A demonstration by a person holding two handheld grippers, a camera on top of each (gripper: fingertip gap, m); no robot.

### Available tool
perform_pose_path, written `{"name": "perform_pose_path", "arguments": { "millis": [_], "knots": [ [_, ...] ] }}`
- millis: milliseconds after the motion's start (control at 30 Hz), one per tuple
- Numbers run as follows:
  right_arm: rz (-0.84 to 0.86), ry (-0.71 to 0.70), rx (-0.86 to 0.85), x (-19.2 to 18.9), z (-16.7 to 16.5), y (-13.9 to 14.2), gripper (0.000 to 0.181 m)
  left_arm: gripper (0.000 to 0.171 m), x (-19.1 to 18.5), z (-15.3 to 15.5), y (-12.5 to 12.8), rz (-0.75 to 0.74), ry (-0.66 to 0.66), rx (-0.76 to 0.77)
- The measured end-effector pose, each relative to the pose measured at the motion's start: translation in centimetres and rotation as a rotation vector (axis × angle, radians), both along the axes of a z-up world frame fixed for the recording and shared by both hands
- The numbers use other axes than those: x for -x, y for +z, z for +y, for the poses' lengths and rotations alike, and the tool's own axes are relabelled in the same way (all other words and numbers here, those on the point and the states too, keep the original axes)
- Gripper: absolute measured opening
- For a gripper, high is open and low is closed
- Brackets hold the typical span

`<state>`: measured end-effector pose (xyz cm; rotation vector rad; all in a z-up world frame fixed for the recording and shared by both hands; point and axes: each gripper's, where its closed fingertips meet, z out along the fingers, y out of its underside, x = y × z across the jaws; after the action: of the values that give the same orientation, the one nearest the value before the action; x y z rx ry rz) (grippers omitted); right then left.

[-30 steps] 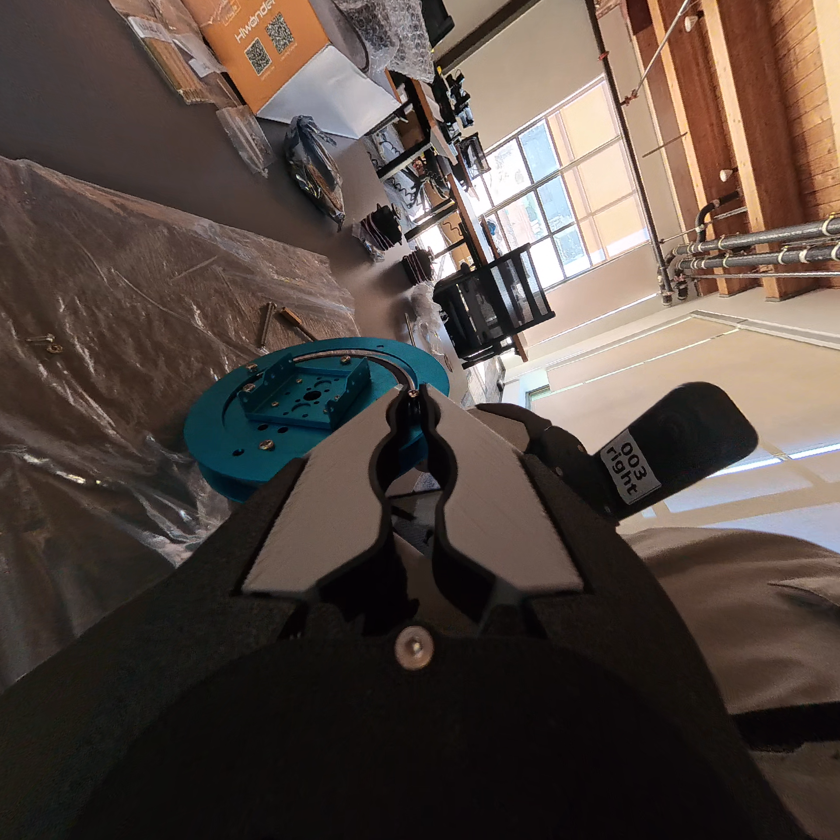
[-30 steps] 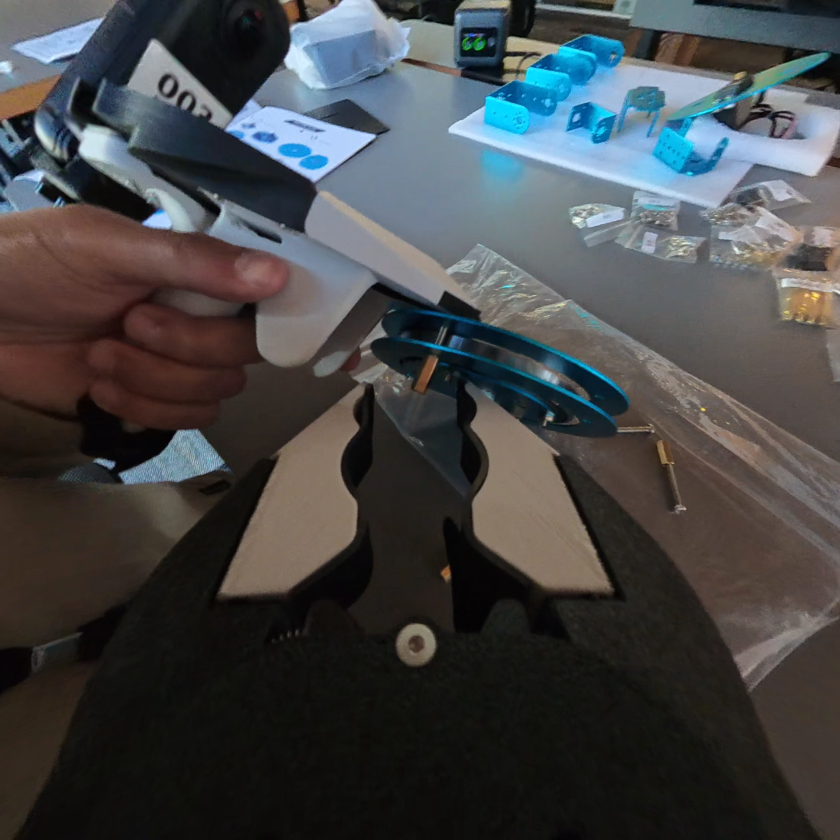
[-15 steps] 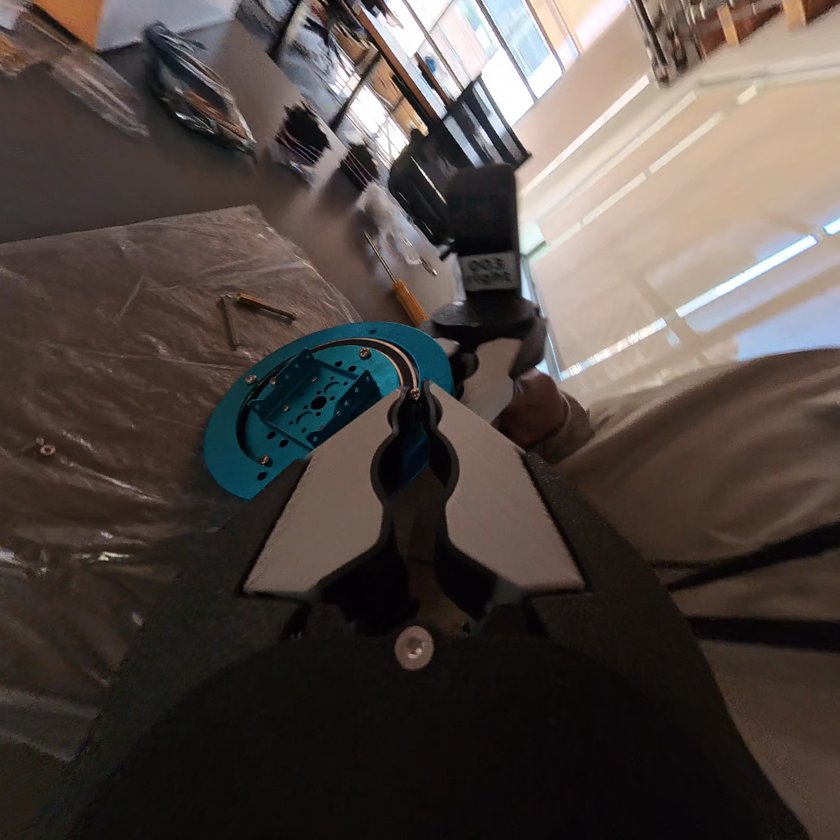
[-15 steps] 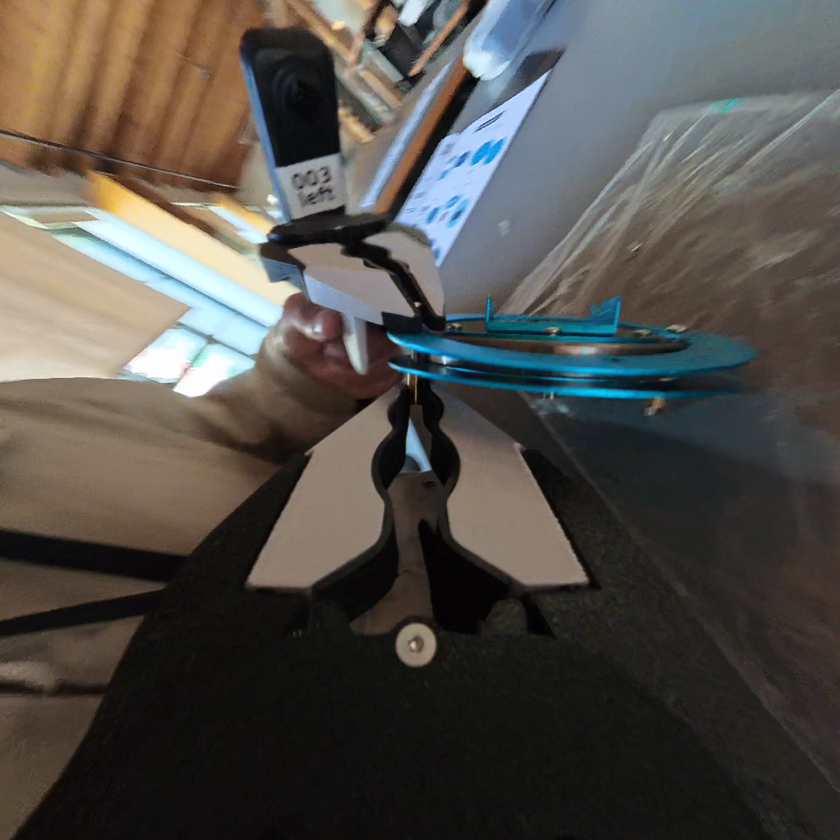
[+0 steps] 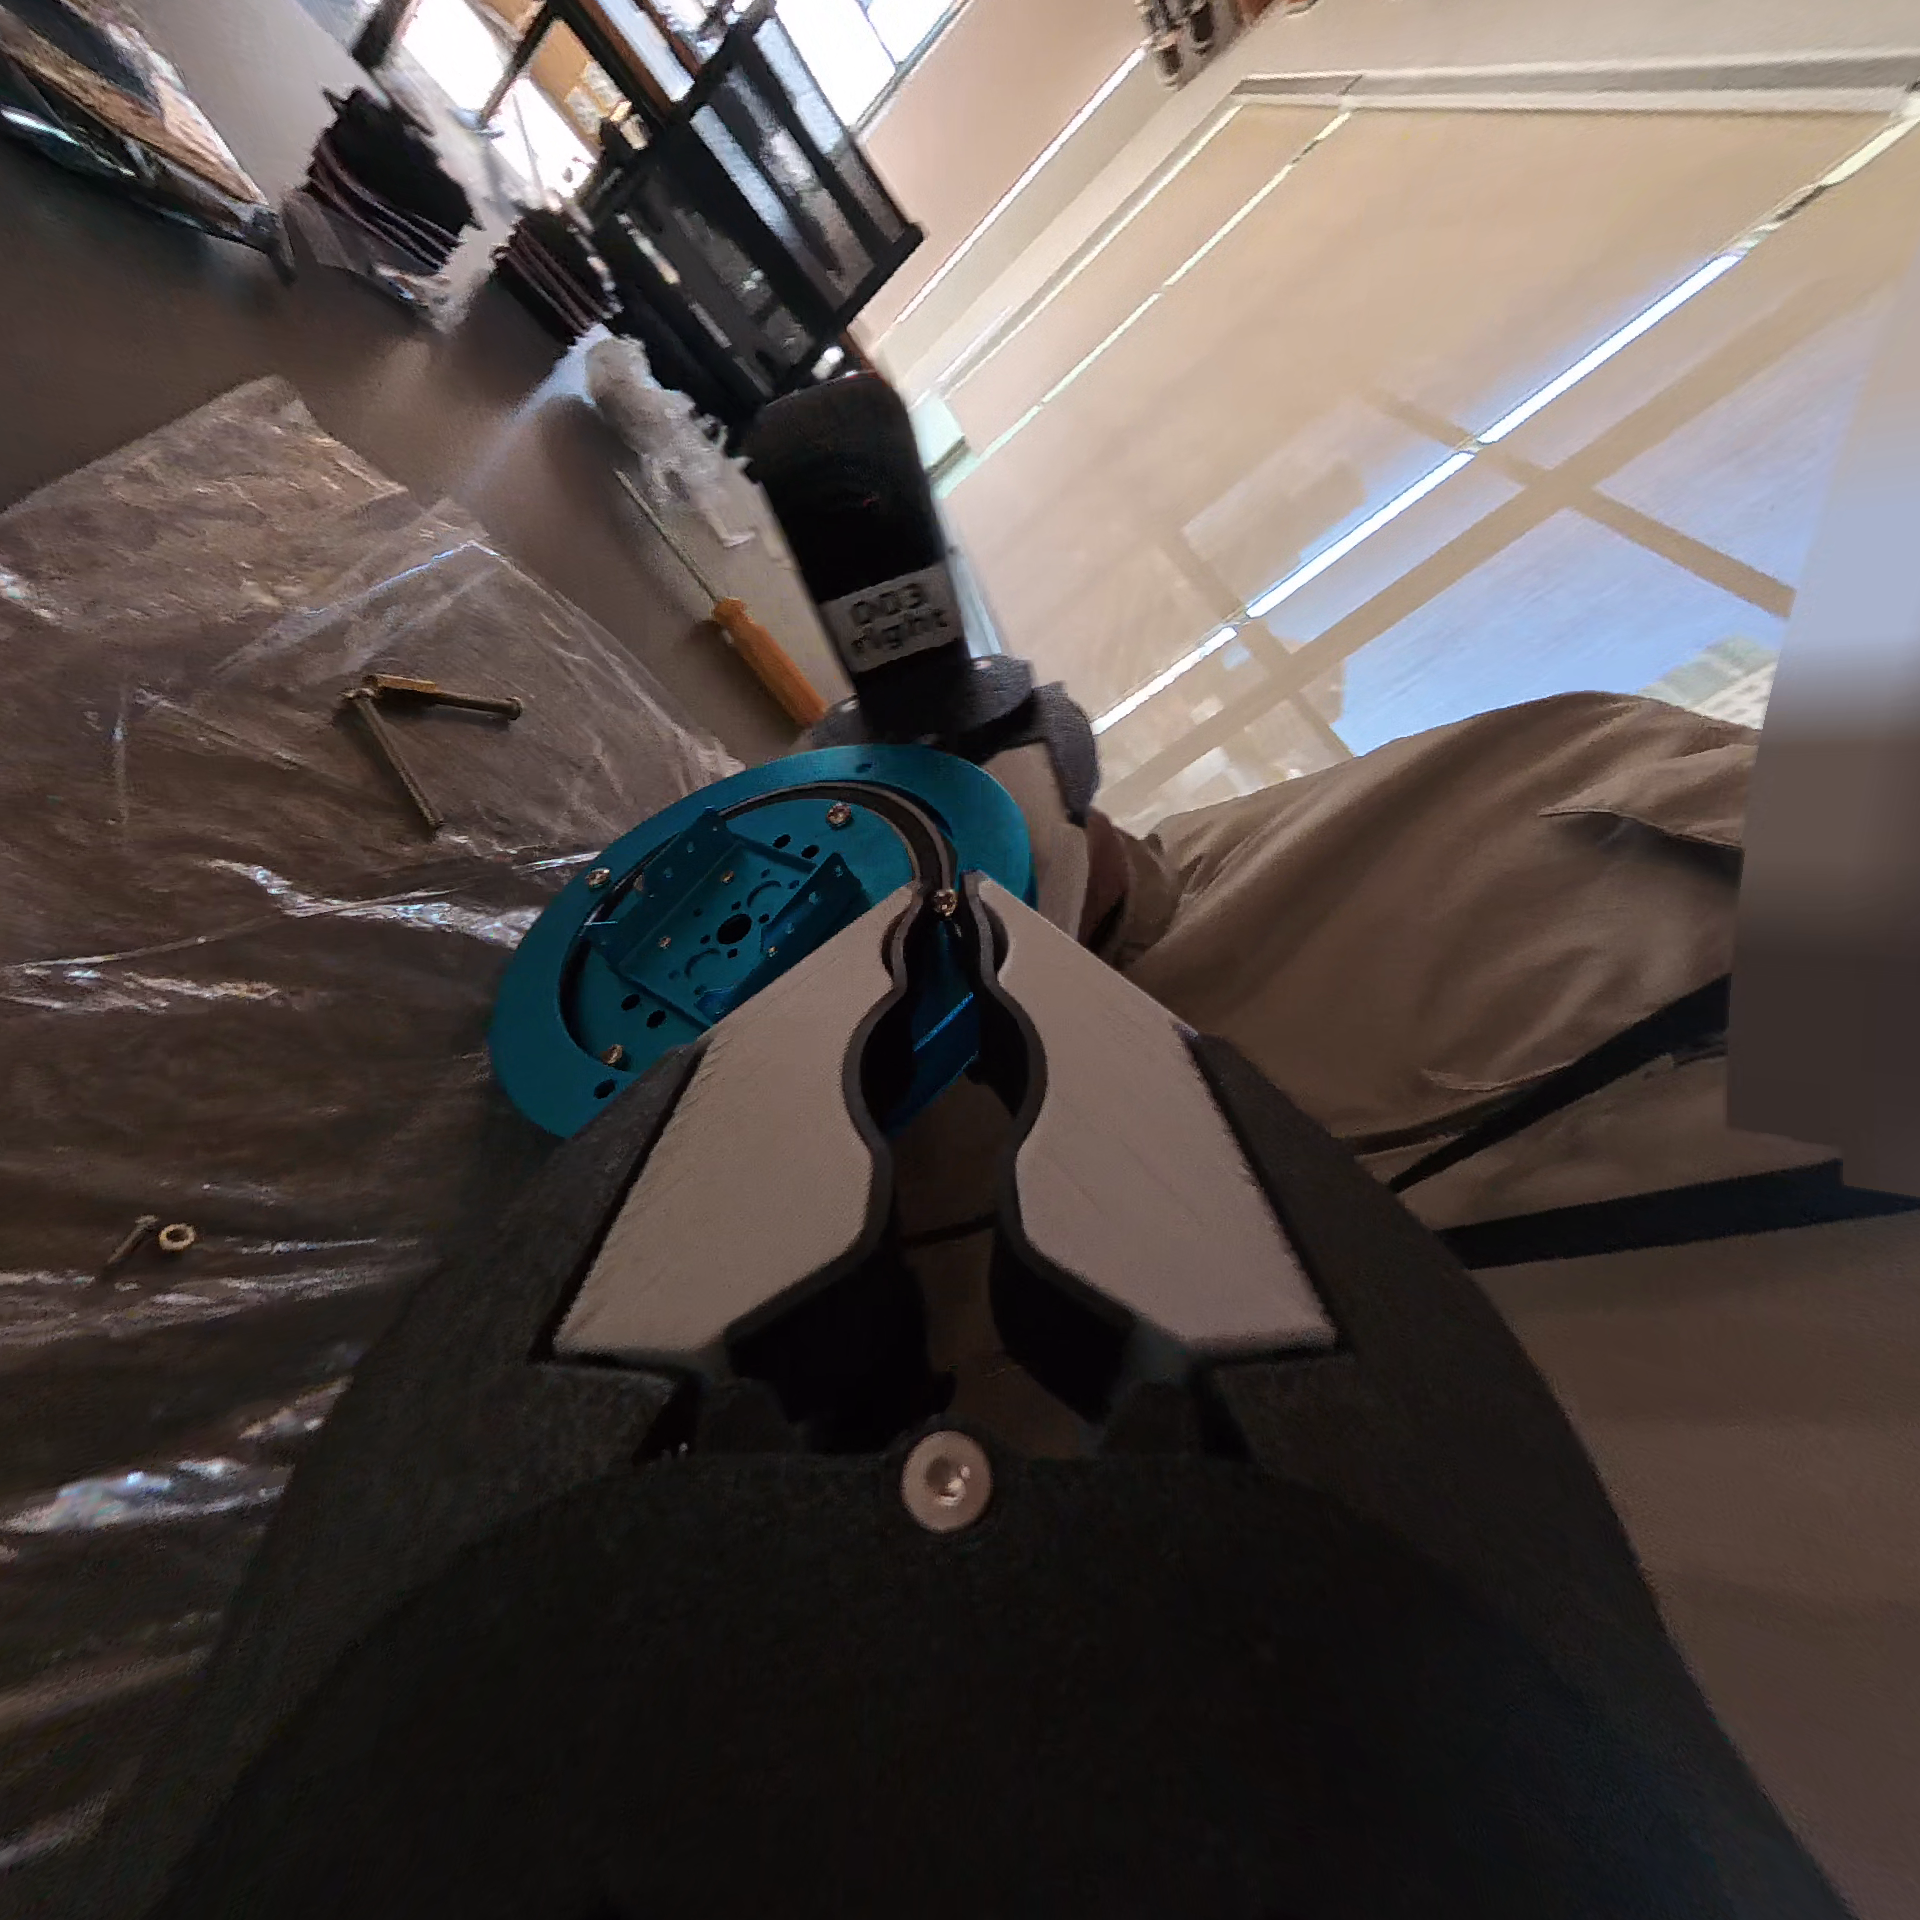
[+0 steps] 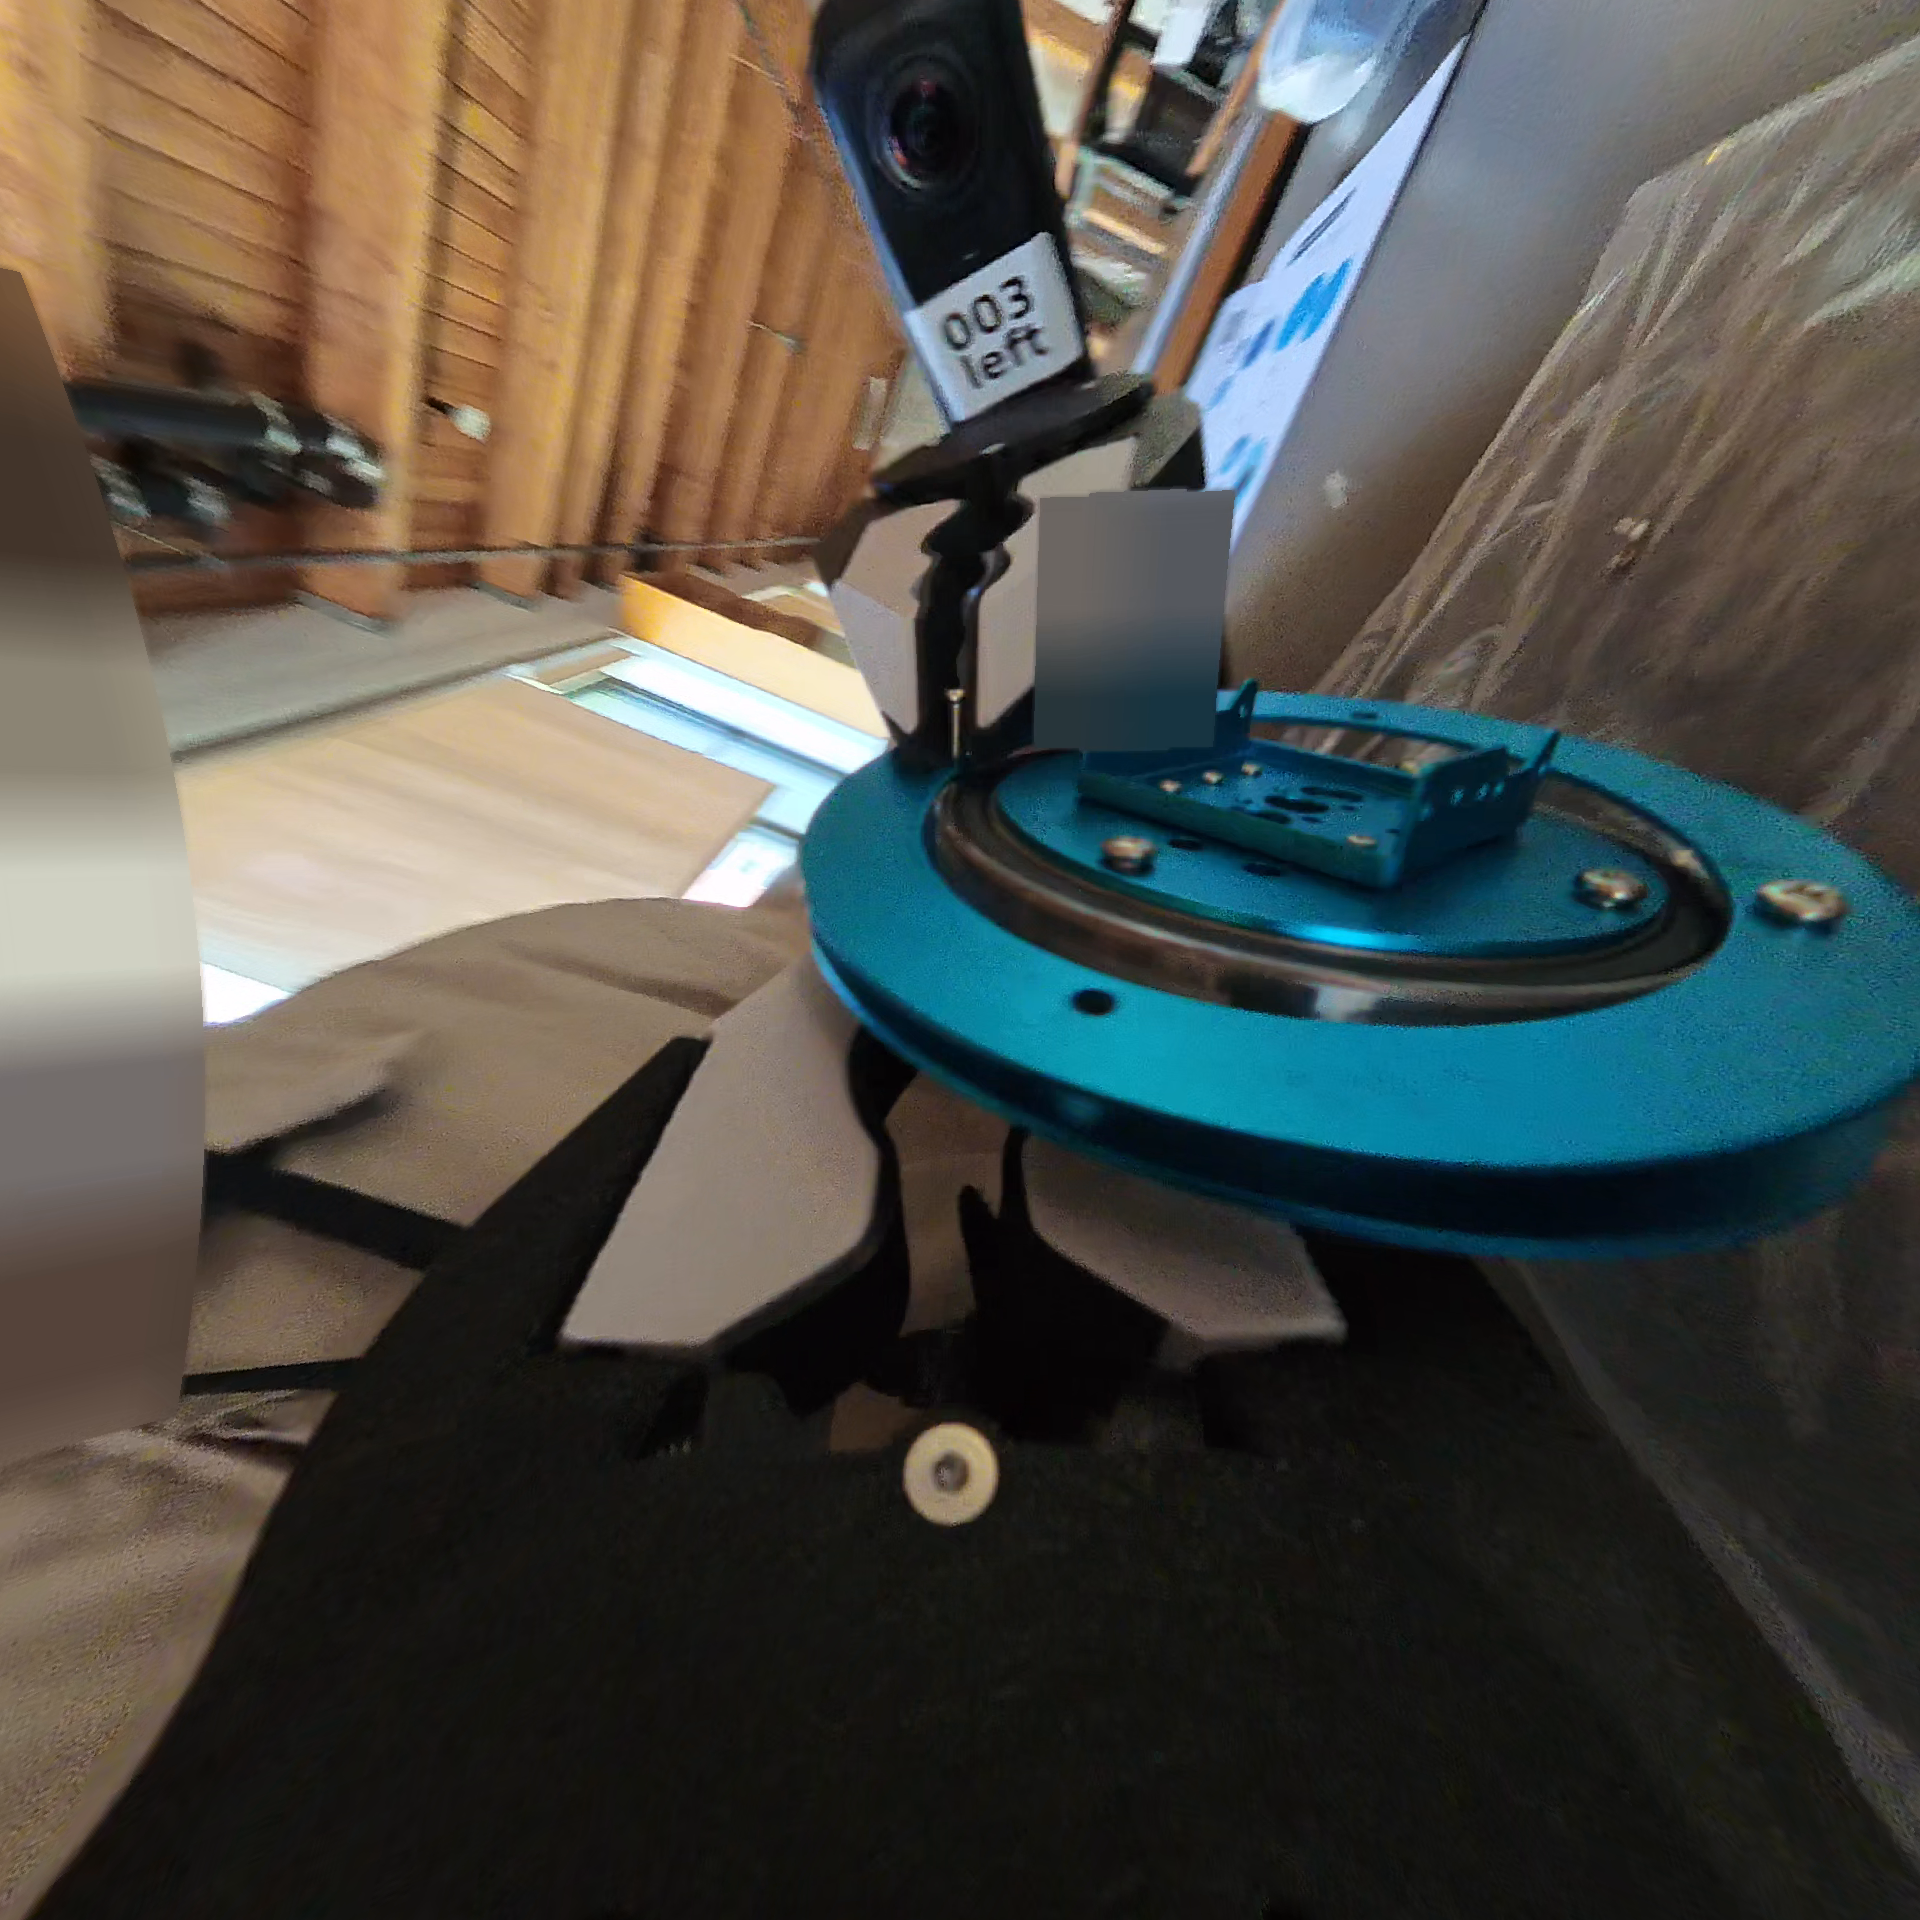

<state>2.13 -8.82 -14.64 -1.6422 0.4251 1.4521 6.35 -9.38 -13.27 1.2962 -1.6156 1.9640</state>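
Observation:
A blue two-layer disc assembly (image 5: pixel 582 997) with a blue bracket (image 6: pixel 1309 800) screwed on top is held tilted above a clear plastic sheet (image 5: pixel 208 935). My right gripper (image 6: pixel 935 1101) is shut on the disc's near edge from below, its tips hidden under the rim. It also shows in the left wrist view (image 5: pixel 1039 769), behind the disc. My left gripper (image 5: pixel 940 896) is shut on a small screw (image 5: pixel 943 902) at the disc's rim. In the right wrist view the left gripper (image 6: pixel 951 675) points that screw (image 6: pixel 954 717) down at the rim.
Two brass bolts (image 5: pixel 416 727) and a small screw with a nut (image 5: pixel 156 1236) lie on the sheet. An orange-handled screwdriver (image 5: pixel 769 665) lies on the grey table (image 5: pixel 156 343). A person's beige sleeve (image 5: pixel 1455 935) is to the right. A printed paper (image 6: pixel 1299 312) lies farther back. Only a small space, under 4 cm, lies between the two pairs of fingers.
My right gripper, open one second ago, has shut on the disc's edge and tilted it up. My left gripper stayed shut on the screw at the rim. Both views swung.

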Motion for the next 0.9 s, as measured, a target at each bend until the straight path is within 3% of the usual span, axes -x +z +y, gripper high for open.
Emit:
{"name": "perform_pose_path", "arguments": {
  "millis": [33,167,267,433,600,767,900],
  "knots": [
    [-0.085,-0.023,0.007,-0.1,0.1,-0.2,0.000,0.004,-0.1,0.1,0.0,0.013,0.021,-0.037],
    [-0.373,-0.049,0.038,-0.9,0.3,-0.6,0.004,0.004,-0.4,0.9,-0.1,0.043,0.122,-0.204],
    [-0.603,-0.020,0.056,-1.6,0.3,-0.8,0.004,0.004,0.3,2.0,0.2,-0.018,0.129,-0.327],
    [-1.095,0.015,0.074,-5.4,0.6,-0.2,0.004,0.018,0.3,5.1,0.1,-0.164,0.131,-0.500],
    [-1.199,0.137,0.001,-5.9,1.7,-0.1,0.004,0.020,-0.3,4.8,-0.1,-0.261,0.083,-0.386],
    [-1.267,0.270,-0.206,-5.7,2.2,-0.1,0.004,0.018,-1.1,4.2,0.1,-0.381,0.007,-0.387],
    [-1.407,0.311,-0.357,-6.6,2.9,0.2,0.004,0.023,-1.6,4.0,-0.2,-0.468,-0.043,-0.502]
  ]
}}
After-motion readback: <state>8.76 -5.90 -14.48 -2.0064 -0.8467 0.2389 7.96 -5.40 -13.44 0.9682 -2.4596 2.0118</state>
